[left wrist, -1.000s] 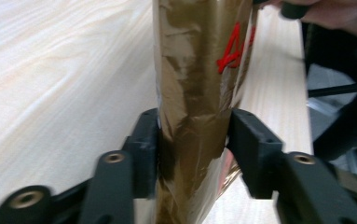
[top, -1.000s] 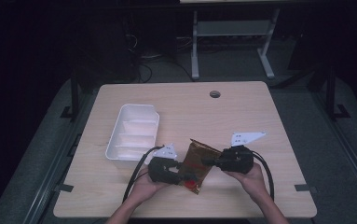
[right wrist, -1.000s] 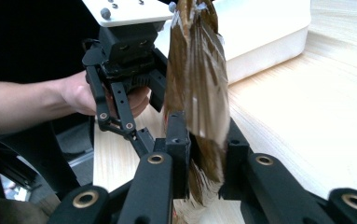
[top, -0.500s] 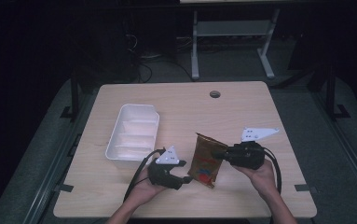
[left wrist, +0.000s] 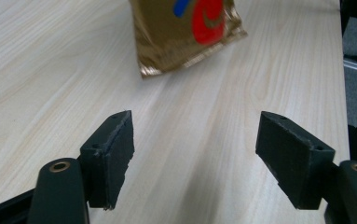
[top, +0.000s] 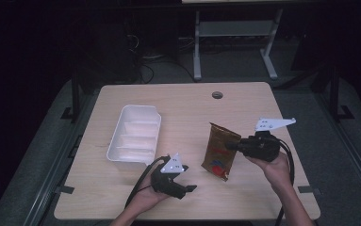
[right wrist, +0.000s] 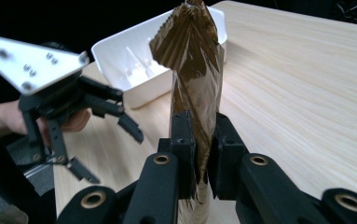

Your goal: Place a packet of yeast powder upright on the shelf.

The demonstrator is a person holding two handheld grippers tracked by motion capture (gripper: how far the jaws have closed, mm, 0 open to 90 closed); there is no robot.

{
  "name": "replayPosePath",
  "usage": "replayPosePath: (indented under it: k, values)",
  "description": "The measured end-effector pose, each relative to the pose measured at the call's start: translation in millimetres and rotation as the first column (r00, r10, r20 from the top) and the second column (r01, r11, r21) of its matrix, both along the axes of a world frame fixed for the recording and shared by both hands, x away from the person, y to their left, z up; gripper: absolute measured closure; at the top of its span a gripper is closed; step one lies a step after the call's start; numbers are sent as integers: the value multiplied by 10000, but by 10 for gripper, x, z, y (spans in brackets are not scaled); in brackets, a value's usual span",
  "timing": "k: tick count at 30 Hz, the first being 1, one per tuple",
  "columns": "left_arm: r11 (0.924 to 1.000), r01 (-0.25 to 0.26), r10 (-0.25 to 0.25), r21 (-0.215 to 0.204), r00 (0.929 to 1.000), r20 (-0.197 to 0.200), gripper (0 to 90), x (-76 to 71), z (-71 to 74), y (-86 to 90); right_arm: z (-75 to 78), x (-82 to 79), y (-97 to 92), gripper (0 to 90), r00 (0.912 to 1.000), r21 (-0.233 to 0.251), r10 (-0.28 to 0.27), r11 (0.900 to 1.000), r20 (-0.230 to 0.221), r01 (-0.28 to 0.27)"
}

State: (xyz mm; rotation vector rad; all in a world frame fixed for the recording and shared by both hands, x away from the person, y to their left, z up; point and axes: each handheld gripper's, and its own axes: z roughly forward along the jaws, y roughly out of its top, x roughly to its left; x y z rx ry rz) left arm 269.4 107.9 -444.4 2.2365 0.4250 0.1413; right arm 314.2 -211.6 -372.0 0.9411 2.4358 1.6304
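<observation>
A golden-brown snack bag [top: 220, 150] with a red and blue print is held on edge just over the table, right of centre. My right gripper [top: 232, 146] is shut on its right side; in the right gripper view the jaws pinch the crinkled bag [right wrist: 195, 88] between them. My left gripper [top: 187, 187] hovers near the front edge, left of the bag, and stands open with nothing in it. In the left gripper view the bag's lower corner [left wrist: 188, 32] lies ahead of the open gripper [left wrist: 195, 144]. From the right gripper view the left gripper [right wrist: 108, 144] shows open at the left.
A white divided tray [top: 135, 134] sits on the wooden table [top: 183, 106] left of centre, and its rim [right wrist: 134, 93] appears behind the bag. A cable hole [top: 217, 95] is near the far edge. Dark floor and a metal stand lie beyond.
My left gripper let go of the bag, opened and drew back toward the front edge. My right gripper carried the bag right and turned it more upright.
</observation>
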Motion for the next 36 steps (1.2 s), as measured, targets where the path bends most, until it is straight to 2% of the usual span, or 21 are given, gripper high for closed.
replayPosePath:
  k: [8, 21, 32, 36]
  values:
    - [9998, -40, 38, 186, 9999, 119, 244, -75, -5, 44, 58, 138, -3, 813, 9993, 141, 95, 9999, -351, -90]
    - [9996, -35, 32, 296, 9999, 118, 235, -170, -35, 130, 305, 373, 305, 815, 9985, -62, 500, 9987, -243, -502]
    - [9990, -37, 25, 439, 9996, 275, 230, -216, -46, 189, 374, 553, 523, 815, 9958, 9, 805, 9968, -440, -805]
    - [9996, -5, -5, 298, 9994, 350, 230, -233, -20, 180, 412, 601, 628, 816, 9943, -19, 968, 9953, -453, -970]
